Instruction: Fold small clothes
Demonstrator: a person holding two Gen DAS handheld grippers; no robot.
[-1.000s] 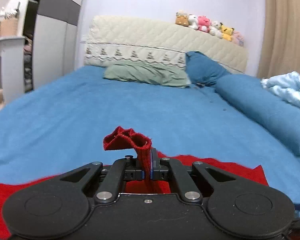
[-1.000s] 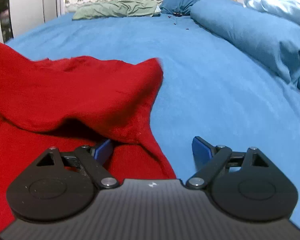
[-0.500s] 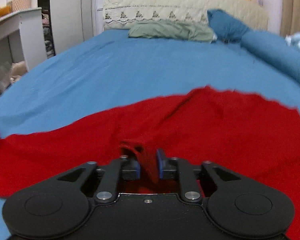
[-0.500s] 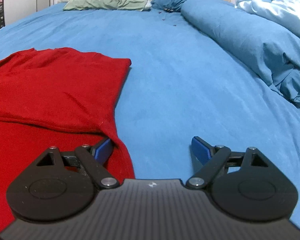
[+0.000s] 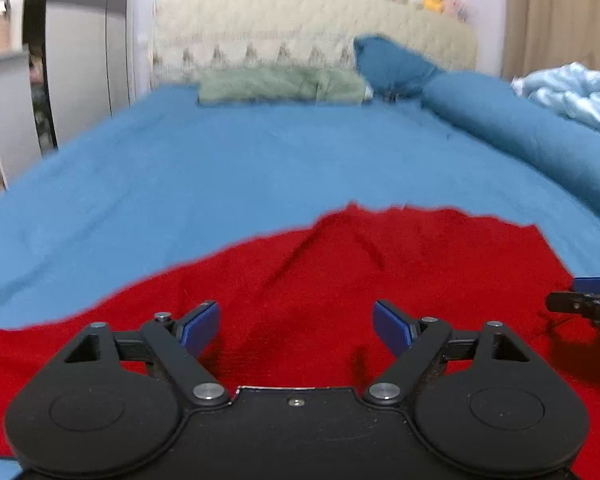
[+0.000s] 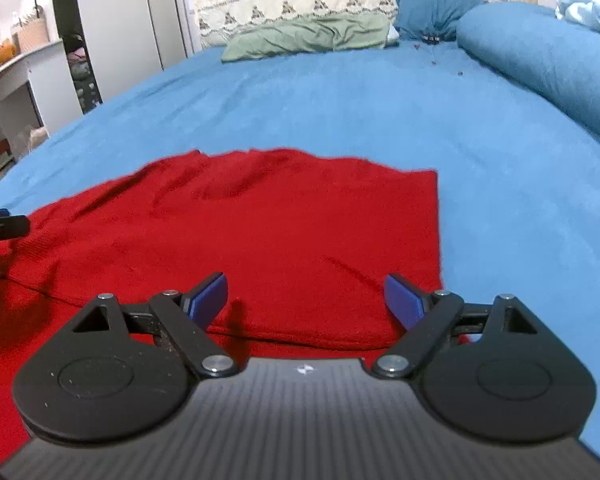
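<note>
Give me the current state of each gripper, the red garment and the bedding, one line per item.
left gripper: open, holding nothing, over the garment.
right gripper: open, holding nothing, over the folded edge.
red garment: lying on the bed, one layer folded over another, mildly wrinkled.
green pillow: lying flat by the headboard.
light blue quilt: bunched up at the right.
blue sheet: spread flat.

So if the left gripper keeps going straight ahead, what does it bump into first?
Probably the red cloth. The left gripper is open just above it, and the cloth spreads out ahead, with the blue bed beyond. How high it sits is hard to tell.
</note>
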